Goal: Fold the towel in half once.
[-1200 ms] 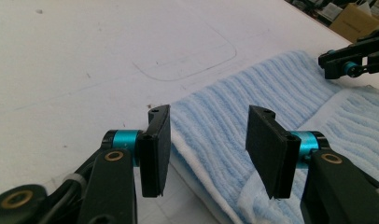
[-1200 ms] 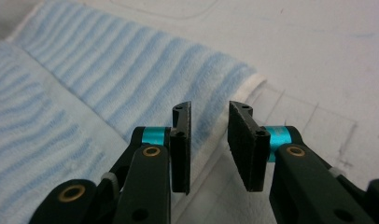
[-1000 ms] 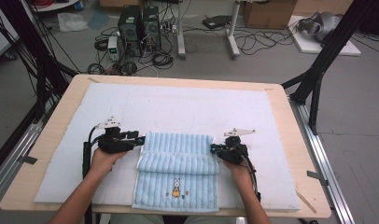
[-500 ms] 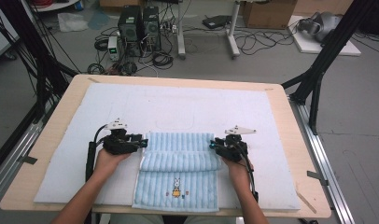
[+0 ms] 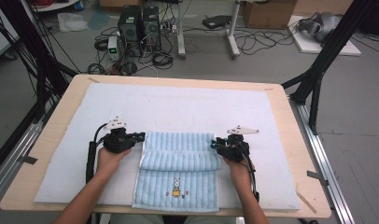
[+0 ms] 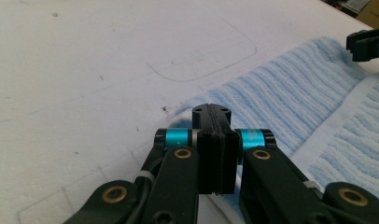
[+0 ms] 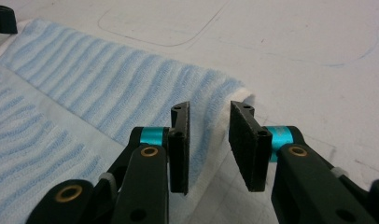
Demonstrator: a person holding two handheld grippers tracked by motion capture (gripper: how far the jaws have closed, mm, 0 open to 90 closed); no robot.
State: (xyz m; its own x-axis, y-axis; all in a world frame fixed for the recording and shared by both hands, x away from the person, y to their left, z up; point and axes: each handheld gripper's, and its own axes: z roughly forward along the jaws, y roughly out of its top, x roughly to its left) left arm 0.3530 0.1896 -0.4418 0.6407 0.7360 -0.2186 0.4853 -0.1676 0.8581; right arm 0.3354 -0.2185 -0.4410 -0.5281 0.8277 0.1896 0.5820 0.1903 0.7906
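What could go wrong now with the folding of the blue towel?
1. The left gripper has just closed at the blue towel corner; whether cloth is between its pads cannot be seen, so a lift may leave that corner behind.
2. The right gripper stands open around the folded edge; lifting now would skew the fold.

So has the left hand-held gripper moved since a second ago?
Yes, slightly: the left hand-held gripper has shifted right, toward the blue towel's left edge, jaws just closed.

Setting: a lab or test workshop. Wooden counter (image 5: 57,154) framed by black metal struts (image 5: 318,70). Beyond its far edge, bare grey floor with computer towers (image 5: 140,29), tangled cables (image 5: 253,44), cardboard boxes (image 5: 267,11).
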